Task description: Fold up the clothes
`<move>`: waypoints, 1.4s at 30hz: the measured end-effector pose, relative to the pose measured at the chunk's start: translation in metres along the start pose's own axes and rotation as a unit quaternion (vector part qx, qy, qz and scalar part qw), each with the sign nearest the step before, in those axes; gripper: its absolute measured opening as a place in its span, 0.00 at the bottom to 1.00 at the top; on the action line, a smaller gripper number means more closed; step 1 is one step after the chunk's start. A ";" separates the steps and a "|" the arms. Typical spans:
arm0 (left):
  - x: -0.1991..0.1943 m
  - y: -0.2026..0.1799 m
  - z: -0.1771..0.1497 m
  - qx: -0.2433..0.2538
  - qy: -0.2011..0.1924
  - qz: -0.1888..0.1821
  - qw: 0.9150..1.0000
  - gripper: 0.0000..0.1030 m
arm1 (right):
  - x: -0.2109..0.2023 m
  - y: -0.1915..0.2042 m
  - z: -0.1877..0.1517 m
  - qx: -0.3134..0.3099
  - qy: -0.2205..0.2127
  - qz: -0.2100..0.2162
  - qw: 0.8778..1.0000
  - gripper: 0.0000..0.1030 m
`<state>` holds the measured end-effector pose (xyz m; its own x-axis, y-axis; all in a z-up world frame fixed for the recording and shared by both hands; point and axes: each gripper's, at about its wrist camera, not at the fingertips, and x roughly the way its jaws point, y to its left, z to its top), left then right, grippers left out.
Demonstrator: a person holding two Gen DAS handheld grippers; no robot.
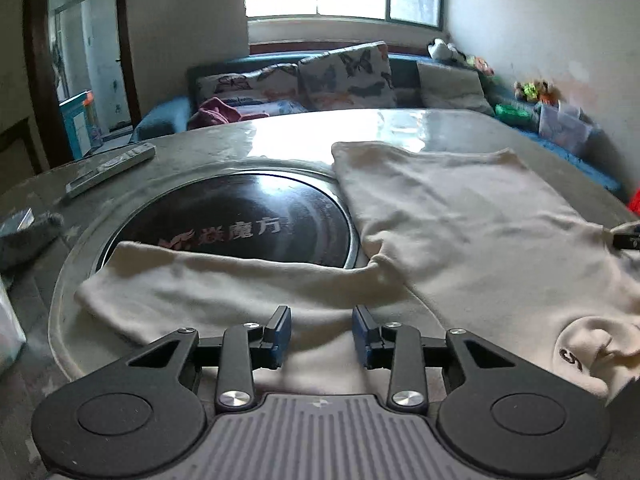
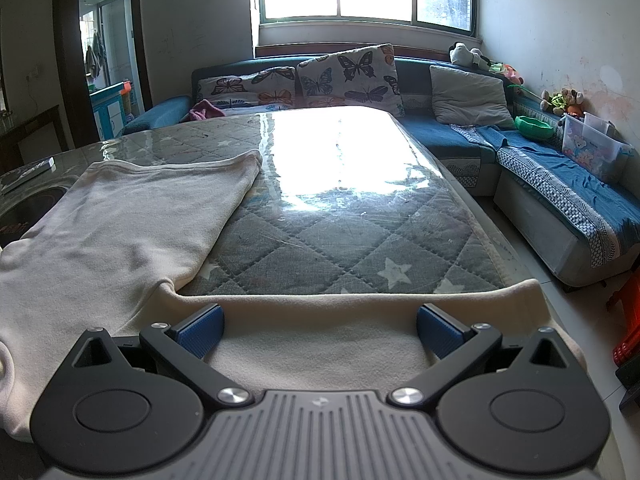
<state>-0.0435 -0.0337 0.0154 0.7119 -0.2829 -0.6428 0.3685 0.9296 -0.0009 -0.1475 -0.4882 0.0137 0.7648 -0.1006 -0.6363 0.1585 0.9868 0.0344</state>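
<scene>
A cream long-sleeved shirt (image 1: 460, 216) lies spread flat on the table, its collar (image 1: 600, 344) near the front edge. Its left sleeve (image 1: 208, 284) stretches sideways across the rim of a round black plate. My left gripper (image 1: 322, 320) hovers low over that sleeve close to the shoulder. Its blue pads stand a narrow gap apart, with the cloth beneath them and nothing pinched. In the right wrist view the shirt body (image 2: 132, 216) fills the left side and the right sleeve (image 2: 500, 296) runs along the table's front edge. My right gripper (image 2: 320, 320) is wide open above this sleeve.
The table (image 2: 340, 232) has a quilted star cover under a glossy clear sheet. A round black plate (image 1: 240, 224) is set into it, with a remote control (image 1: 112, 168) to the left. A blue sofa (image 2: 560, 208) with cushions wraps behind and to the right. A red stool (image 2: 628, 320) stands at the right.
</scene>
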 end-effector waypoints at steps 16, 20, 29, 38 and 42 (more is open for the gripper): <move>-0.025 0.001 0.000 -0.013 -0.014 0.009 1.000 0.41 | -0.020 0.029 0.016 -0.065 -0.003 0.034 0.997 1.00; -0.019 -0.013 0.002 0.001 -0.015 -0.003 1.000 0.42 | -0.020 0.050 0.021 -0.086 -0.002 0.061 0.994 1.00; -0.023 -0.006 -0.016 0.003 0.004 0.002 1.000 0.45 | -0.024 0.106 0.017 -0.148 0.004 0.135 0.980 1.00; -0.036 -0.003 0.001 -0.009 -0.017 -0.007 1.000 0.46 | -0.026 0.150 0.024 -0.202 0.002 0.206 0.957 1.00; -0.018 -0.009 0.010 -0.010 -0.022 -0.007 1.000 0.46 | -0.013 0.166 0.030 -0.207 0.011 0.228 0.951 1.00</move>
<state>-0.0537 -0.0389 0.0351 0.7321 -0.3059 -0.6087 0.3677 0.9296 -0.0250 -0.1118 -0.3269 0.0509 0.6817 0.3477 -0.6438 -0.4498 0.8931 0.0060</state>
